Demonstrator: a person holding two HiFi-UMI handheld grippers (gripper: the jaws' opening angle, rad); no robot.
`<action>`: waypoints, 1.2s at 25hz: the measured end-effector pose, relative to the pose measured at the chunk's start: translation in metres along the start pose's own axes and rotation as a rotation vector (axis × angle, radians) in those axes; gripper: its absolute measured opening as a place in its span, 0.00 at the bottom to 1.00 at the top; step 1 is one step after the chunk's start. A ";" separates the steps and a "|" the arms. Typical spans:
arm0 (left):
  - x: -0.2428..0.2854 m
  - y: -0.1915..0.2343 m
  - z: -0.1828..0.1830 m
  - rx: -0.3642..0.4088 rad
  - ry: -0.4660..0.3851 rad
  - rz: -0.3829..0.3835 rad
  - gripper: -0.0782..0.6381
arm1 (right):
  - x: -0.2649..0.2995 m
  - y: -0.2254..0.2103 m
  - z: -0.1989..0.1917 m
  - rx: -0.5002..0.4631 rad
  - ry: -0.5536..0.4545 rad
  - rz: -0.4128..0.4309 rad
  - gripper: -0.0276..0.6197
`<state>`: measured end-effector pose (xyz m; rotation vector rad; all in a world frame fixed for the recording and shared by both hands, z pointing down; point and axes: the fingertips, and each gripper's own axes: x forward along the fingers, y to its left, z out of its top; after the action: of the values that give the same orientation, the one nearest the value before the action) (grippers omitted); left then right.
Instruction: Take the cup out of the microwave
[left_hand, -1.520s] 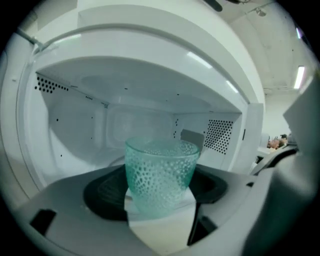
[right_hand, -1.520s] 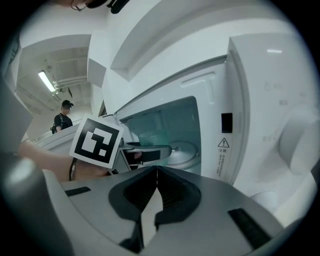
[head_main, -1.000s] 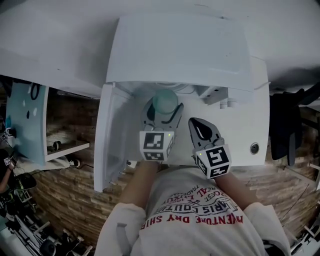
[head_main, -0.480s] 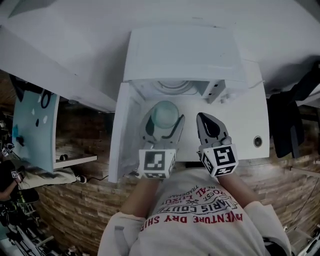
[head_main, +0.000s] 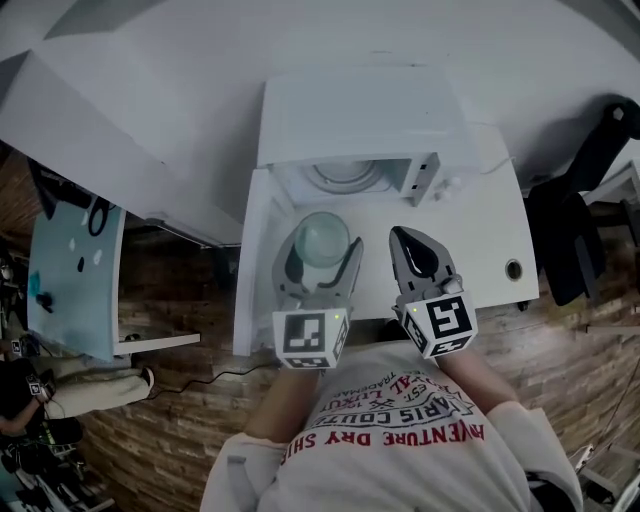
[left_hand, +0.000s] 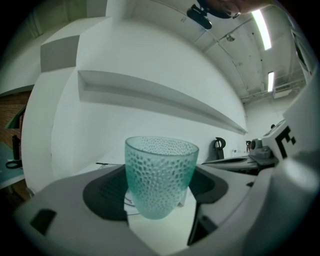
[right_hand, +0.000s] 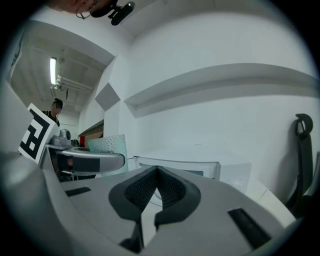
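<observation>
The left hand-held gripper (left_hand: 159, 197) is clamped on an upright teal cup (left_hand: 160, 172), whose dimpled glass shows only in the left gripper view. The right hand-held gripper (right_hand: 156, 189) has its jaws pressed together on nothing. Only the head view places the cup outside the open microwave (head_main: 360, 115), in front of its turntable (head_main: 345, 176).

The floor (head_main: 150, 430) was brown and laid in short blocks, row beside row, and a thin black cable (head_main: 195, 380) lay on it. A white table (head_main: 500, 235) stood against the white wall (head_main: 300, 40). A black chair (head_main: 580, 220) was just beside the table on the right, and a pale blue panel (head_main: 75, 270) stood on the left. A long white shelf (left_hand: 160, 100) ran along the wall, and tube lights (left_hand: 262, 27) shone on the ceiling
</observation>
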<state>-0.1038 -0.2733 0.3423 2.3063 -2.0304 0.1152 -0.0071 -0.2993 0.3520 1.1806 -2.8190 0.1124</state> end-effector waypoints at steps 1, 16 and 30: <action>-0.002 0.000 0.000 -0.001 0.000 -0.003 0.63 | -0.002 0.002 0.001 0.011 -0.001 0.001 0.06; -0.011 -0.009 -0.003 -0.019 0.019 -0.030 0.63 | -0.018 0.008 -0.002 -0.006 0.007 -0.012 0.06; -0.012 -0.007 -0.010 -0.057 0.028 -0.010 0.63 | -0.013 0.008 -0.014 -0.018 0.049 0.013 0.06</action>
<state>-0.0985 -0.2595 0.3508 2.2684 -1.9824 0.0873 -0.0028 -0.2835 0.3639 1.1395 -2.7798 0.1156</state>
